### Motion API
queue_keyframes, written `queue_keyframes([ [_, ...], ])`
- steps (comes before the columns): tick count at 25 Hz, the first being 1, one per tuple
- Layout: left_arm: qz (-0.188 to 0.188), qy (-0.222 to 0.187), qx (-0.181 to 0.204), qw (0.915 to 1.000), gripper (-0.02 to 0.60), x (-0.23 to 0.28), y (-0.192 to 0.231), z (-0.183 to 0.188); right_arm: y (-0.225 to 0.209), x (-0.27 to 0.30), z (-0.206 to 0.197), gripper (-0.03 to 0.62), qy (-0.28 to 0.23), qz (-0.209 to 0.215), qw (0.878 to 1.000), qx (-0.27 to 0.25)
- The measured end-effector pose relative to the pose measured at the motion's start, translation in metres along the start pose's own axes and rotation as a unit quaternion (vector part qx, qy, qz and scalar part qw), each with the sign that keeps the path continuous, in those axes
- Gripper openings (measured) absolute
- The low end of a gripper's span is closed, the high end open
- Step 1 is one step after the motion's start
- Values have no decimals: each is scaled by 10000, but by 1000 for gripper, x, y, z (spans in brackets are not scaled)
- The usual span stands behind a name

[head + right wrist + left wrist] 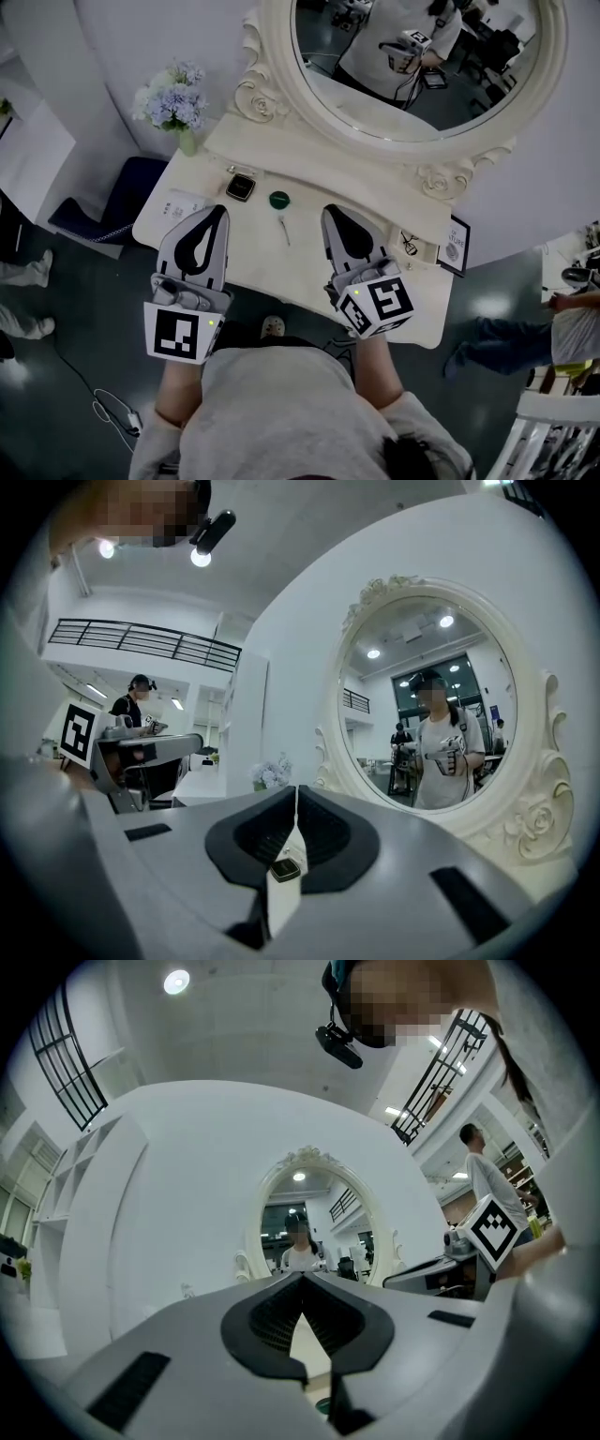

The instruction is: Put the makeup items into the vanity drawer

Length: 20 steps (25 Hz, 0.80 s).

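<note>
Now both tools hang over the front part of the cream vanity bench [281, 264], side by side and well apart. The left tongs [221, 210] are pressed together at the tips with nothing between them; their own view shows the two tips meeting and only bench surface behind the opening. The right tongs [329, 209] are likewise closed tip to tip and grip nothing.

The makeup items lie on the bench top, between the two tools and a little beyond them toward the mirror [398, 142]. A square compact [240, 187] with a dark lid sits just beyond the left tongs' tips. A small green round pot [279, 200] rests to its right, apart from it. A thin stick-like item [284, 229] lies nearer the person, between the two tools. None of the three touches either tool.

A vase of pale blue flowers [173, 97] stands at the bench's far left corner. A white card [182, 204] lies near the left edge, beside the left tool. A framed sign [455, 241] sits at the right end, with a small dark object [410, 244] just beside it, too small to make out.
</note>
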<state>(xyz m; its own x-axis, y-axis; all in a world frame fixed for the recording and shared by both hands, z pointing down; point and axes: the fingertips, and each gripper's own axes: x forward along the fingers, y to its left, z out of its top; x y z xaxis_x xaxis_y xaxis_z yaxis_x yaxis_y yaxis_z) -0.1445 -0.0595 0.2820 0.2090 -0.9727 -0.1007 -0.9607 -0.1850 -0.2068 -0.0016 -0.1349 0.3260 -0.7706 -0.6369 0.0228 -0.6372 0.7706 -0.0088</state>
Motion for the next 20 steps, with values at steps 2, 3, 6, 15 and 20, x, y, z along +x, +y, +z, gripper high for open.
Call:
queue_keyframes([
  [2, -16, 51, -12, 10000, 14, 3, 0, -4, -2, 6, -9, 23, 142, 10, 9999, 65],
  [3, -25, 60, -7, 10000, 14, 5, 1, -5, -2, 9, -14, 23, 220, 23, 9997, 80],
  [6, -77, 67, -30, 9999, 14, 12, 8, -9, -3, 21, -29, 23, 493, 19, 9987, 104],
  [15, -513, 19, -2, 9987, 14, 43, 29, -17, -12, 54, -85, 23, 1387, -206, 9893, 412],
  [20, -746, -18, -77, 9972, 14, 60, 42, -24, -17, 69, -122, 25, 1920, -370, 9786, 634],
])
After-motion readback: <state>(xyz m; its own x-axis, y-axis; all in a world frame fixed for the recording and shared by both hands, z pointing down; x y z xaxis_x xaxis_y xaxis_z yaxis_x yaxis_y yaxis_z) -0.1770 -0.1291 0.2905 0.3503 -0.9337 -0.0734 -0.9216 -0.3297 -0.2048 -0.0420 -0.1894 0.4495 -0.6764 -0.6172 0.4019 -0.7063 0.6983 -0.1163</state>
